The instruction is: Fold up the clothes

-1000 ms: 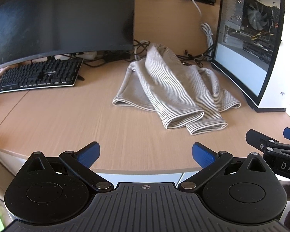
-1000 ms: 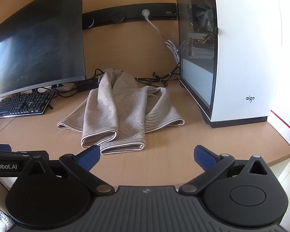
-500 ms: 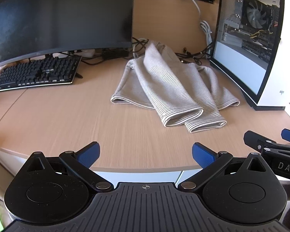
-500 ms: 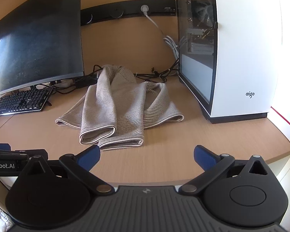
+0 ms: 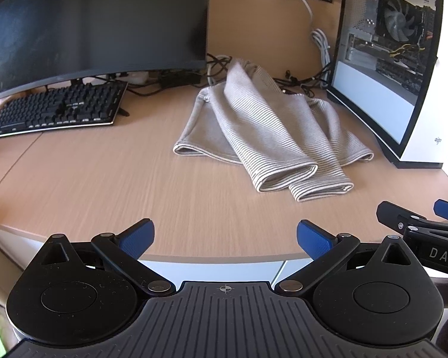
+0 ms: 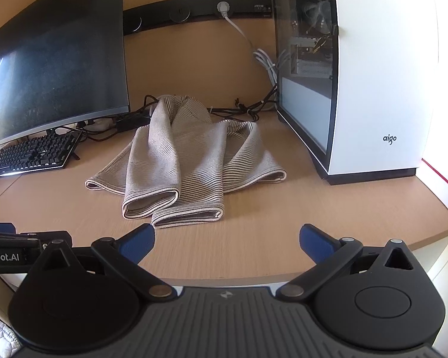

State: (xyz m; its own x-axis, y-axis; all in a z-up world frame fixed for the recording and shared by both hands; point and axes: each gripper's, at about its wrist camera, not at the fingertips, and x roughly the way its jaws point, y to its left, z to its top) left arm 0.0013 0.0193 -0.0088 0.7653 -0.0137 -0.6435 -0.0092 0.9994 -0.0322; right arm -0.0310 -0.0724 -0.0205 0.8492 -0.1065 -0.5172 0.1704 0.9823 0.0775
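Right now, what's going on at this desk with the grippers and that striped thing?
A person holds a gripper in each hand, about to fold clothes. The left gripper and right gripper both hover at the desk's near edge, jaws open and empty. The striped garment lies rumpled and untouched between the monitor and the white computer case. Folding has not started.

garment (image 5: pixel 262 131): striped ribbed cloth | desk (image 5: pixel 104 179): matt wood grain | PC case (image 6: pixel 382 74): glossy white, glass side

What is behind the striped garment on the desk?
Behind the striped garment, dark cables tangle along the desk's back edge, below a black power strip on the wall. The garment's raised fold covers whatever lies directly behind it.
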